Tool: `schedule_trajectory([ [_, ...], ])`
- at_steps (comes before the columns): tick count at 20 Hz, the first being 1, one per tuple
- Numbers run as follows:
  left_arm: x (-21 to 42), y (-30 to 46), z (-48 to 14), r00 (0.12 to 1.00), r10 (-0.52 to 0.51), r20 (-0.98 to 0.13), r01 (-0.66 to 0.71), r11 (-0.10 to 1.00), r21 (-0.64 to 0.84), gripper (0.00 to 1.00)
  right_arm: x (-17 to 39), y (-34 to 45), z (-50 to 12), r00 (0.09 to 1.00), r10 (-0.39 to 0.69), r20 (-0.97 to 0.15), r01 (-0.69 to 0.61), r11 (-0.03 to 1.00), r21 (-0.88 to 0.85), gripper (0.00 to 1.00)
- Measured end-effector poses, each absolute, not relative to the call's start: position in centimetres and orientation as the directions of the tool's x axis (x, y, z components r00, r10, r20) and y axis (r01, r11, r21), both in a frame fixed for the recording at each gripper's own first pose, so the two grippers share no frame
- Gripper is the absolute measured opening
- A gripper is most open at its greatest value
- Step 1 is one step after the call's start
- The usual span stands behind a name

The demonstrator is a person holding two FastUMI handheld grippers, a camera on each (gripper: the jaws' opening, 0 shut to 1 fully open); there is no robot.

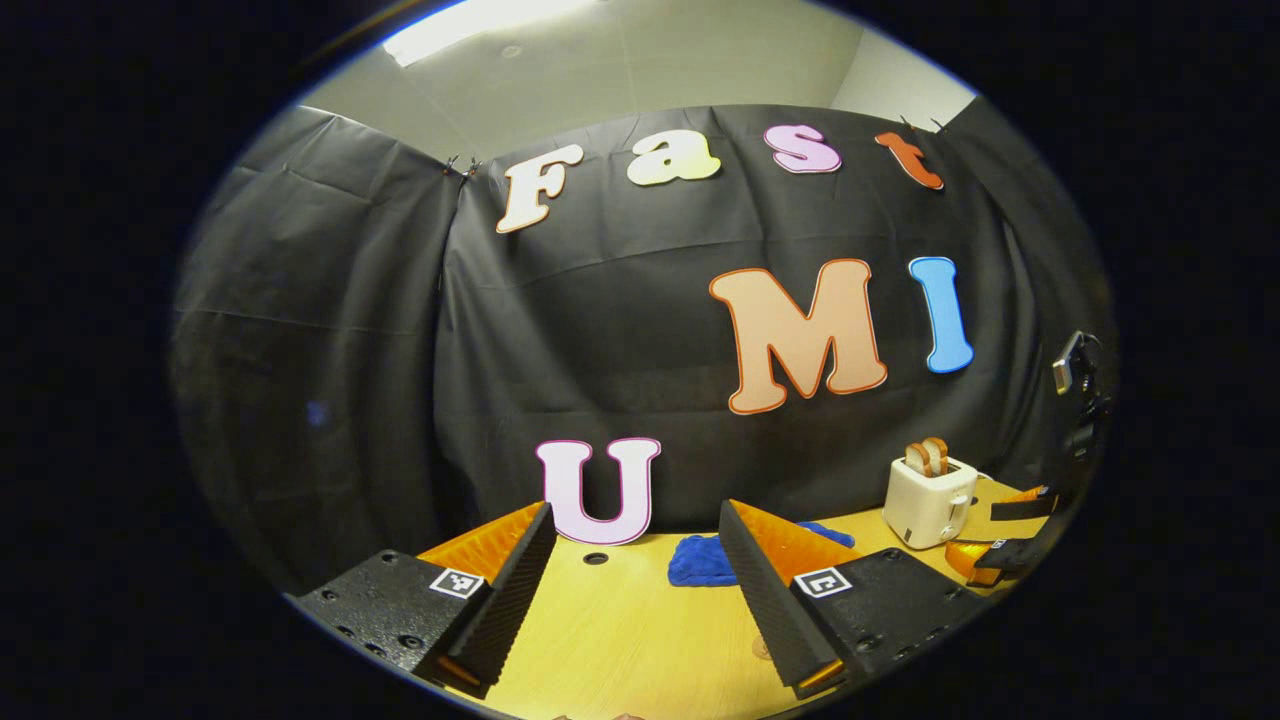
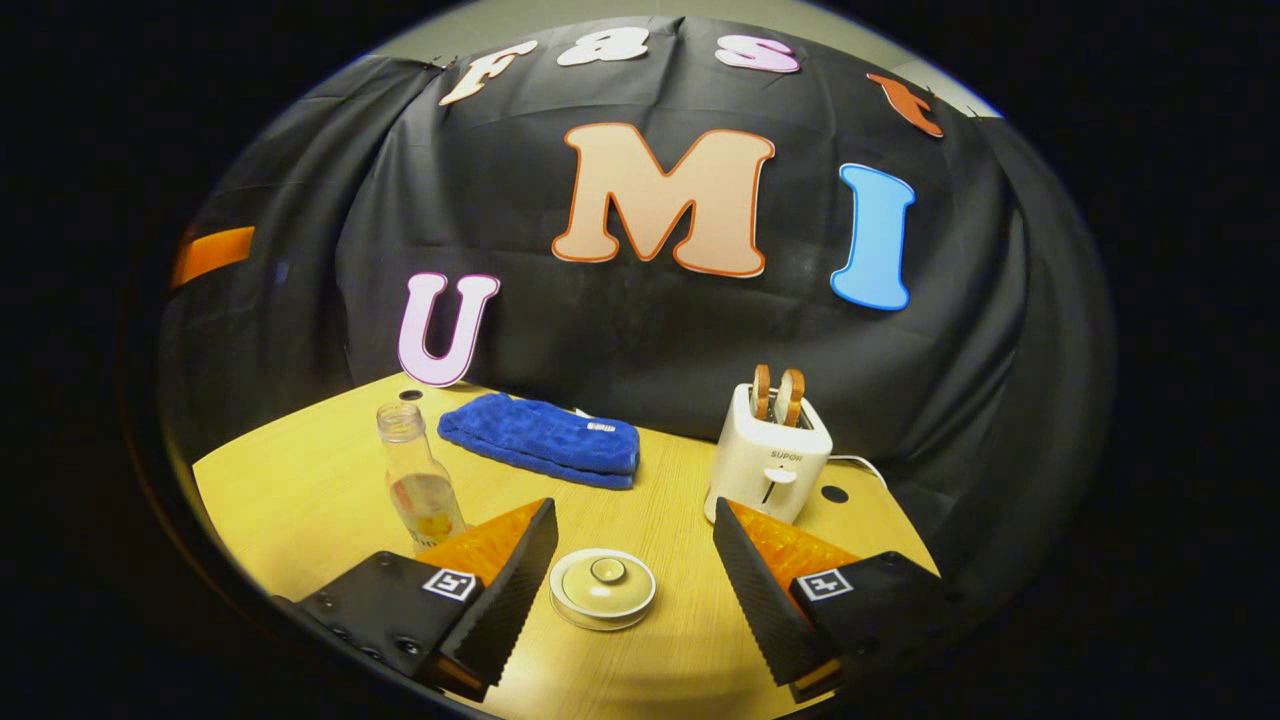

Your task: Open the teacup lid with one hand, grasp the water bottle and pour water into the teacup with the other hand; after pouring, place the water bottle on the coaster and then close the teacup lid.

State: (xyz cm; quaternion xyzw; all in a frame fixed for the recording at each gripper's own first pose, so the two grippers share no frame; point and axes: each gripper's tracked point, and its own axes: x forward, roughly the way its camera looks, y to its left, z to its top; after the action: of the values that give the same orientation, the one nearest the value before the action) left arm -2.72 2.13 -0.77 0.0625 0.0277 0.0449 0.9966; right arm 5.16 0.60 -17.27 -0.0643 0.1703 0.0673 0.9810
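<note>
Glass bottle (image 2: 420, 480) at lower left stands near the wide-spread right gripper (image 2: 635, 570) fingers flanking the lidded teacup (image 2: 602, 588), so a swing could topple it; left gripper (image 1: 637, 575) fingers are wide too.

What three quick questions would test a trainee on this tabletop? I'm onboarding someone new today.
1. True or false: the lid rests on the round cream ceramic teacup.
2. What lies between the clear glass water bottle and the white plastic toaster?
3. Are the right tongs open or shut?

Key: 1. True. 2. The folded blue cloth towel, farther back. 3. Open, with the teacup between the fingers, untouched.
</note>
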Motion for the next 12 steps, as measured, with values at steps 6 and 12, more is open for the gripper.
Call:
schedule_trajectory([
  [6, -3.6, 3.1, -1.4, 0.989, 0.129, -0.066, -0.119, 0.983, 0.142, 0.99, 6.8, 1.5, -21.1, 0.912, 0.122, -0.392, -0.187, 0.973, -0.132, 0.97],
  [12, -4.3, 4.0, -1.5, 0.985, 0.155, -0.074, -0.143, 0.978, 0.153, 0.96, 7.6, 1.7, -25.0, 0.883, 0.108, -0.456, -0.198, 0.968, -0.155, 0.92],
])
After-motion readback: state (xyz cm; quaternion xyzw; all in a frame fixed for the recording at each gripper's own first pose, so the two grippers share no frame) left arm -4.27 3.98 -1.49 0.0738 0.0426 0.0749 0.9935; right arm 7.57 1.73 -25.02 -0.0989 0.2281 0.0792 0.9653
